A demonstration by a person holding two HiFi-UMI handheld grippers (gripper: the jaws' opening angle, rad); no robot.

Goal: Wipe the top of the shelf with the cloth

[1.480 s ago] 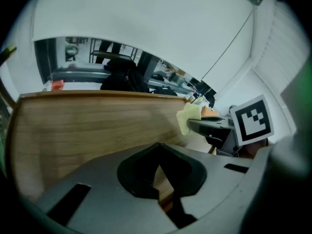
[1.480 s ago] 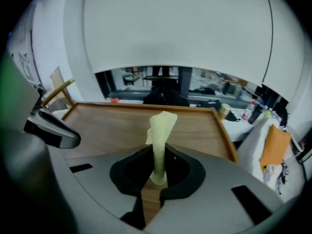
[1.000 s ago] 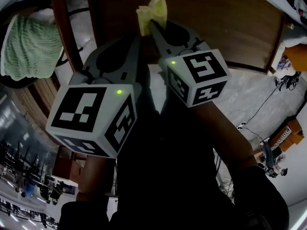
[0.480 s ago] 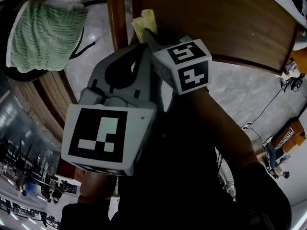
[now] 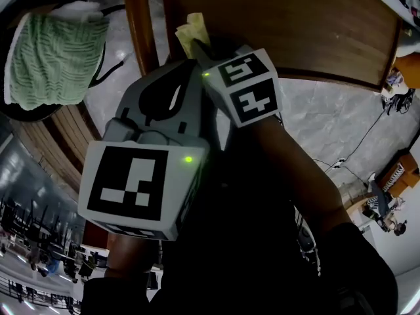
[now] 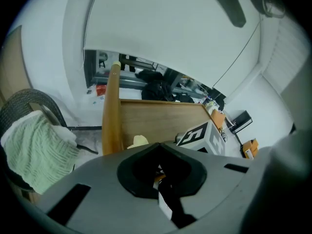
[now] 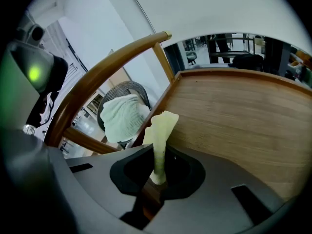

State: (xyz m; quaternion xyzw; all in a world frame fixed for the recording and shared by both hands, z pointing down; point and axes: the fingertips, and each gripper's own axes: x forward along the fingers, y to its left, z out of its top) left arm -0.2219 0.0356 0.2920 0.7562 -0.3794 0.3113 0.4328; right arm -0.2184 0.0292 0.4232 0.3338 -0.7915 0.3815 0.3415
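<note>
A pale yellow cloth (image 5: 189,30) sticks up out of my right gripper (image 5: 197,46), which is shut on it over the left end of the brown wooden shelf top (image 5: 295,25). In the right gripper view the cloth (image 7: 161,128) stands upright between the jaws of the right gripper (image 7: 157,151), just above the shelf top (image 7: 243,116). My left gripper (image 5: 191,64) lies close beside the right one, lower and to its left. Its jaws meet at the tip with nothing between them (image 6: 158,145). The left gripper view shows the cloth (image 6: 138,141) just beyond that tip.
A green towel (image 5: 56,58) lies in a dark wicker basket (image 5: 20,113) to the left of the shelf. A curved wooden rail (image 7: 105,69) runs along the shelf's left side. Grey marble floor (image 5: 321,120) lies on the right, with cables.
Both grippers have drawn closer together. The right one, with the cloth in it, has shifted a little left along the shelf's edge. The left gripper now sits right against it.
</note>
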